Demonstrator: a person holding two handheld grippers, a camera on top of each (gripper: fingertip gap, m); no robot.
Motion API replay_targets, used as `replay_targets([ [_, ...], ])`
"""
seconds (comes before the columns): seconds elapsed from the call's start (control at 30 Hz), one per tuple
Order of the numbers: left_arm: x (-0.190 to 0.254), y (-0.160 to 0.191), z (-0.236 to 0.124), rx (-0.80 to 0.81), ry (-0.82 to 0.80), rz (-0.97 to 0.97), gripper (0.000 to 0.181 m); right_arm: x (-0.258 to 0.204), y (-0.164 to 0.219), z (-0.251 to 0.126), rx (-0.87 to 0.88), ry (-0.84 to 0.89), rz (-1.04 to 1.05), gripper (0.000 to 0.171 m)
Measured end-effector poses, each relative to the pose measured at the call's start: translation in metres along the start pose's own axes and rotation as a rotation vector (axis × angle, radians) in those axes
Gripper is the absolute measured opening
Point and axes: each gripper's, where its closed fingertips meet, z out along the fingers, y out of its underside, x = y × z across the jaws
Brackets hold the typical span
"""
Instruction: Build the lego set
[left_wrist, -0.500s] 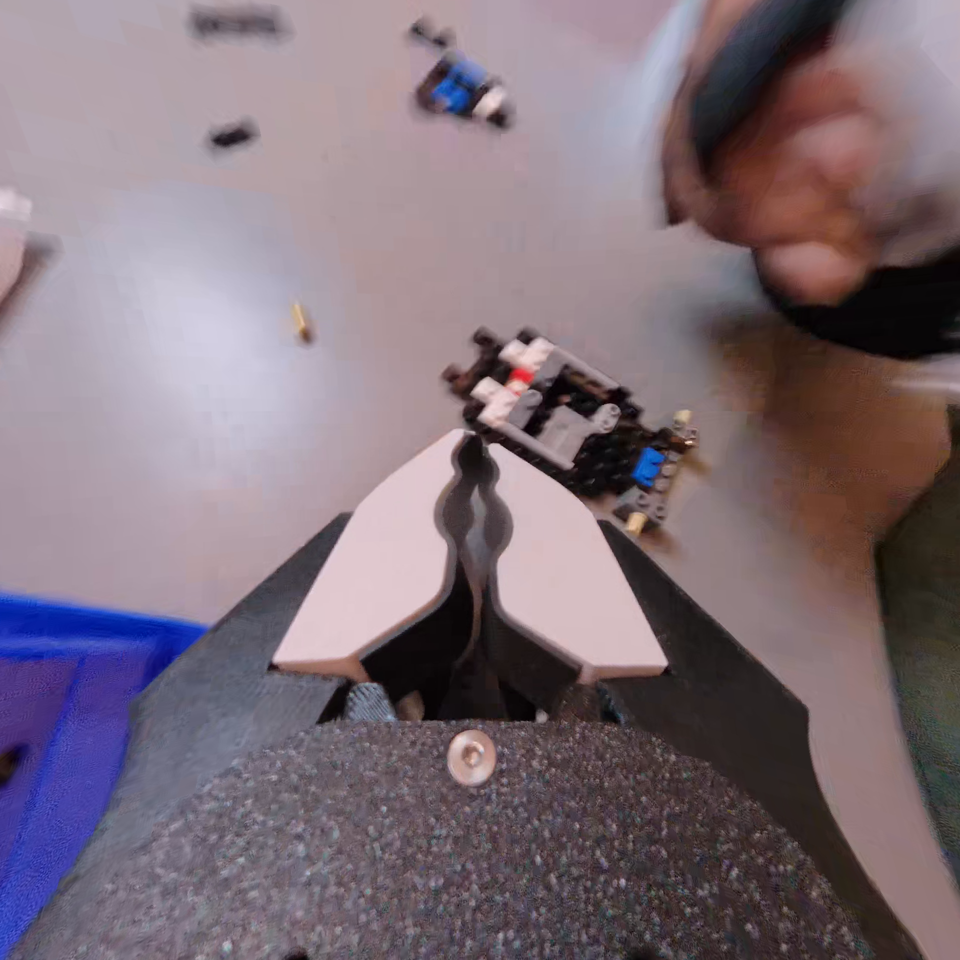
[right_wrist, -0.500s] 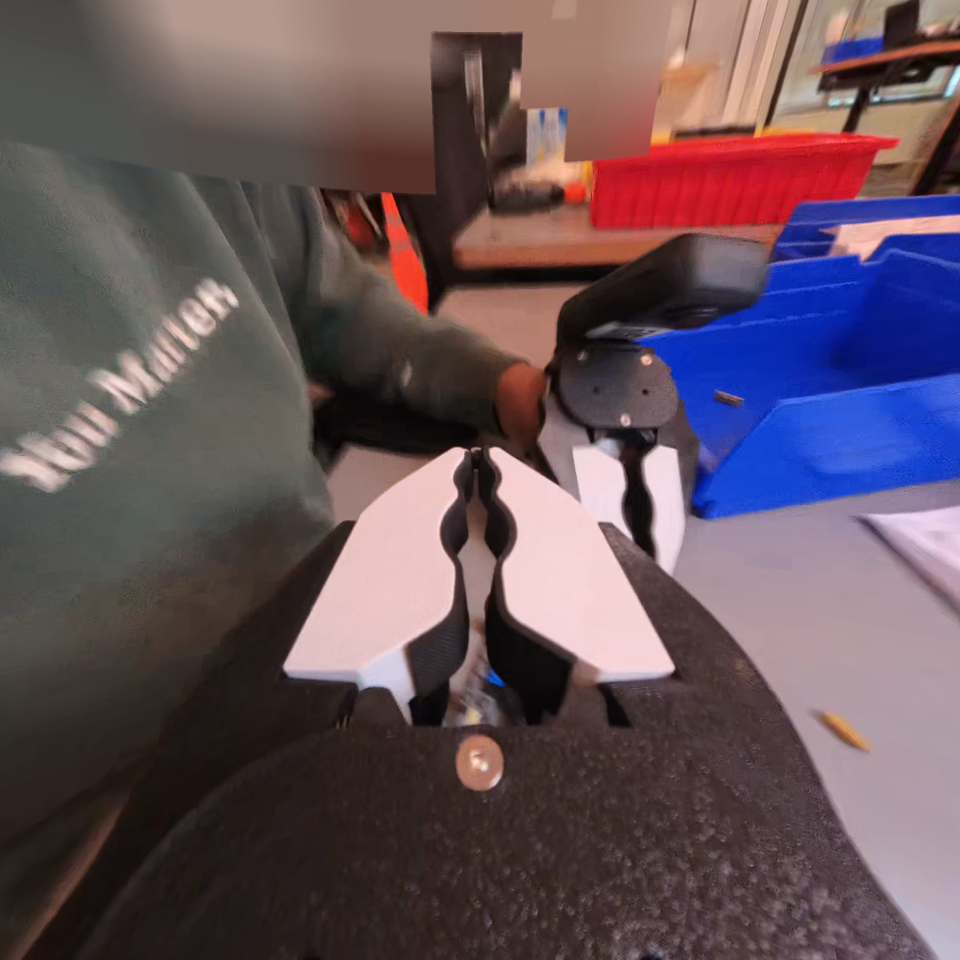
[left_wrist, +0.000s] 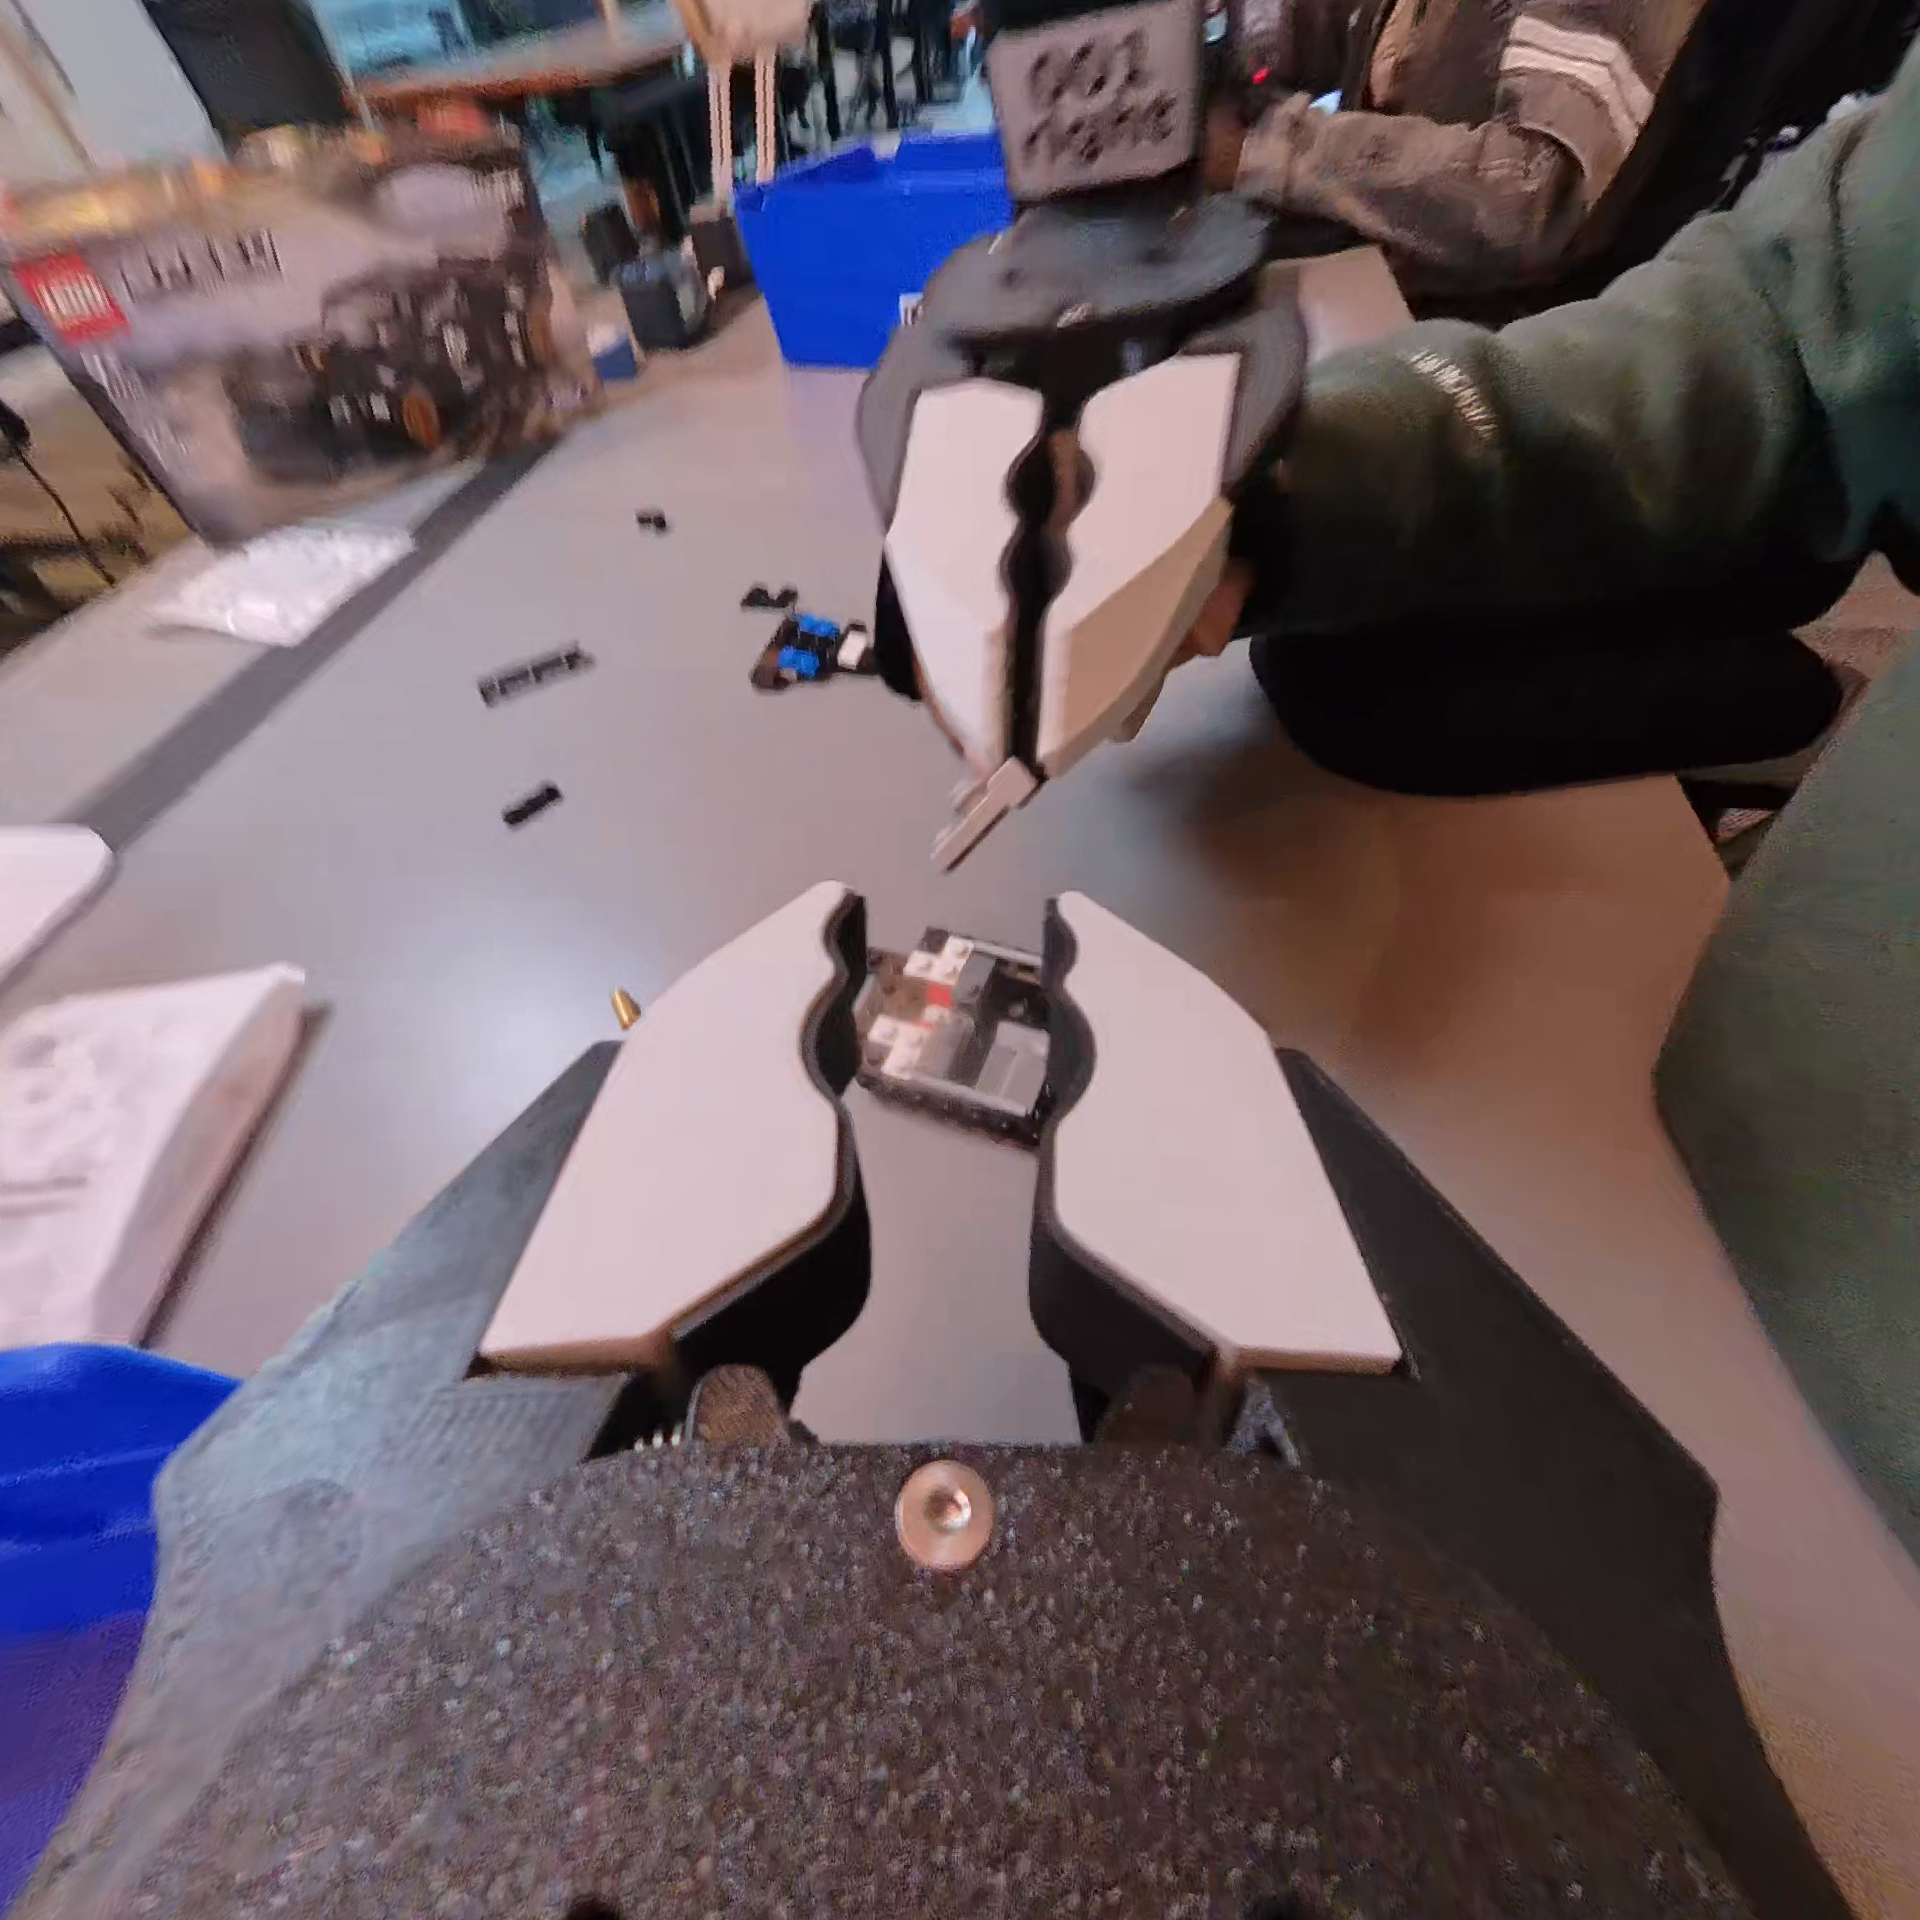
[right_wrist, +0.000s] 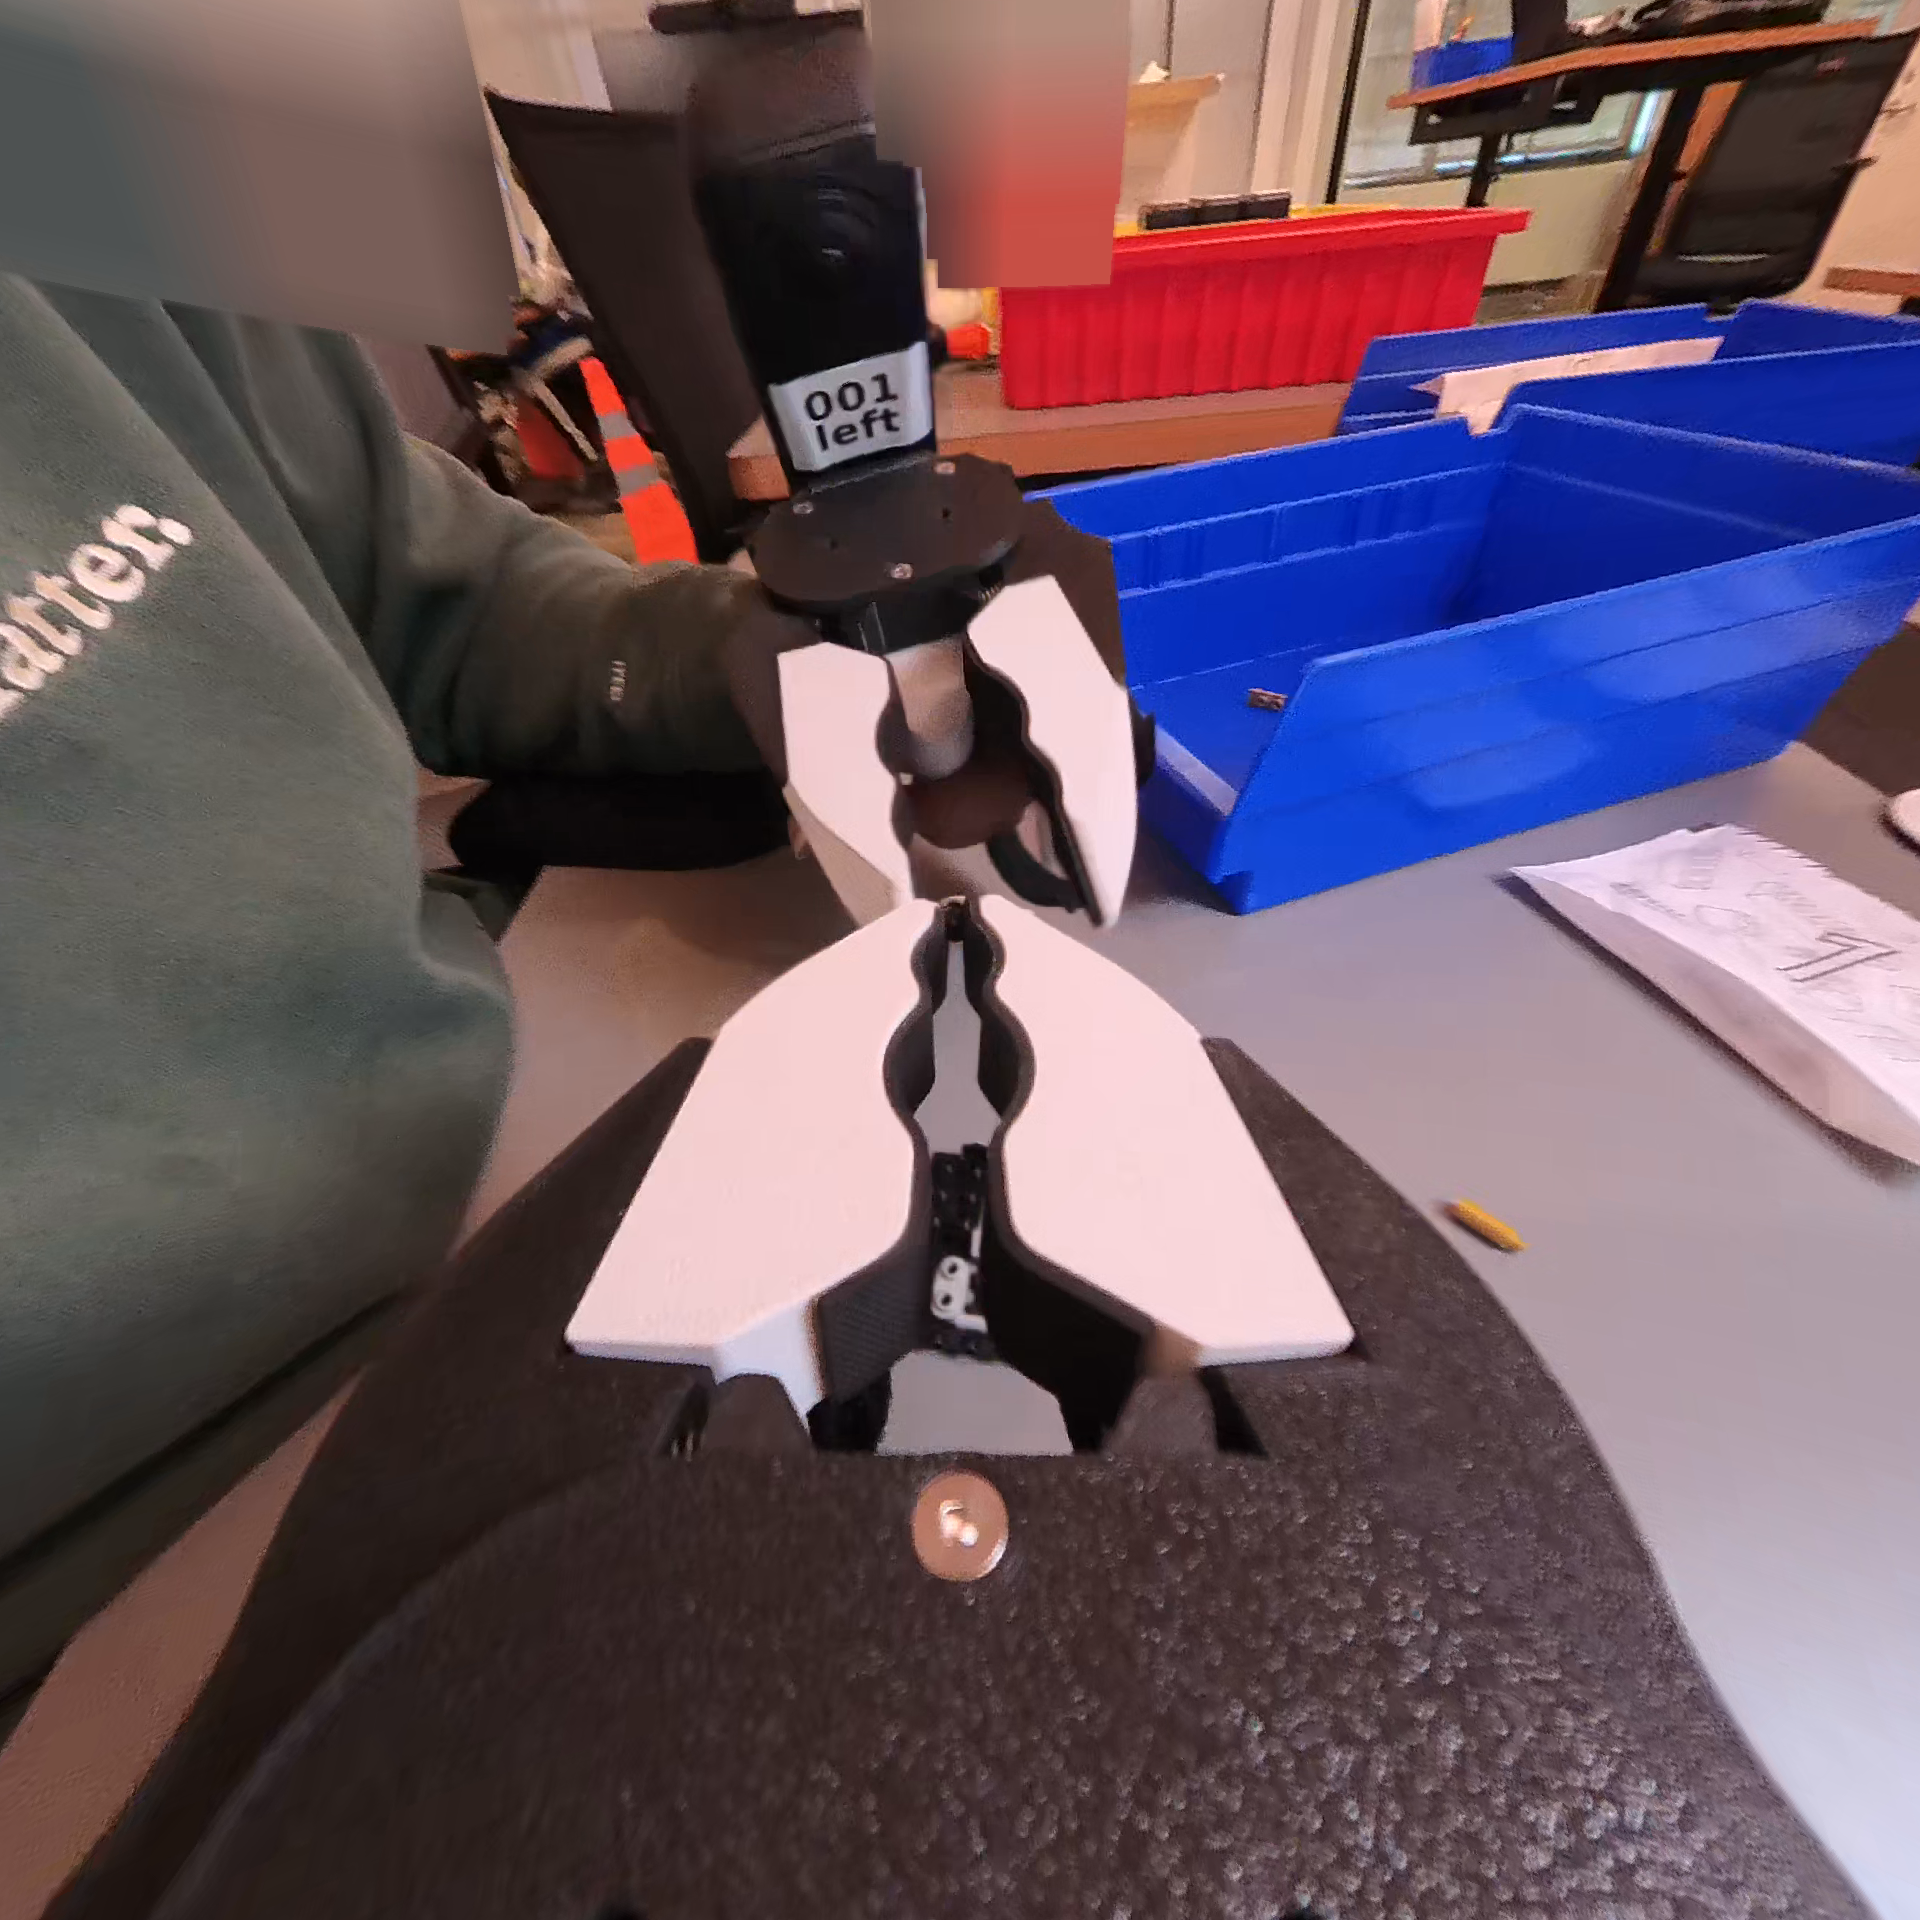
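Note:
A small brick assembly of black, grey, white and red parts lies on the grey table. My left gripper is open, with one jaw on each side of the assembly, close to its sides. My right gripper points down just above it, shut on a small light grey piece. In the right wrist view my right gripper is shut, its tips almost meeting the open left gripper. Part of the black assembly shows through the gap between the right jaws.
Loose black pieces, a small blue and black sub-assembly and a gold piece lie beyond. A booklet and a blue bin lie left. Blue bins and a paper sheet lie right. A boxed set stands at the back. My two grippers' fingertips are within a few centimetres of each other.
My left gripper has opened and come down around the assembly, its view now tilted up. My right gripper has moved in above the assembly, tip to tip with the left.

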Motion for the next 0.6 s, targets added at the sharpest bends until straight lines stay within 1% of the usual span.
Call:
replay_targets([
  [0.03,0.001,-0.004,-0.002,0.019,-0.017,0.059,0.038,-0.002,0.001,0.001,0.001,-0.021,0.019,0.003],
  [0.1,0.008,-0.005,-0.002,0.004,-0.019,0.17,0.037,-0.004,0.002,0.003,0.003,-0.05,0.049,0.003],
  [0.13,0.013,-0.003,0.0,-0.009,-0.008,0.202,0.032,-0.006,0.003,0.006,-0.006,-0.066,0.064,0.003],
  [0.2,0.013,0.001,0.003,-0.05,-0.035,0.243,0.012,-0.008,0.007,0.01,-0.029,-0.092,0.09,0.003],
  [0.23,0.012,0.003,0.003,-0.075,-0.048,0.265,0.008,-0.008,0.008,0.012,-0.035,-0.095,0.102,0.003],
  [0.27,0.011,0.003,0.002,-0.083,-0.051,0.239,0.008,-0.009,0.005,0.011,-0.021,-0.099,0.114,0.003],
  [0.3,0.014,0.001,0.001,-0.081,-0.02,0.163,0.008,-0.011,0.002,0.011,-0.004,-0.116,0.133,0.002],
  [0.33,0.019,0.0,0.0,-0.077,0.029,0.071,0.008,-0.014,-0.001,0.011,0.007,-0.122,0.139,0.002],
  [0.4,0.029,-0.001,0.001,-0.016,0.162,-0.12,0.007,-0.018,-0.002,0.011,0.016,-0.141,0.155,0.001],
  [0.47,0.031,-0.003,0.005,0.029,0.24,-0.284,0.007,-0.014,0.0,0.009,0.055,-0.145,0.215,0.001],
  [0.53,0.03,0.0,0.01,0.018,0.282,-0.345,0.007,-0.01,0.003,0.007,0.051,-0.123,0.21,0.001],
  [0.6,0.027,0.003,0.013,0.001,0.288,-0.359,0.007,-0.006,0.006,0.006,0.036,-0.103,0.194,0.001],
])
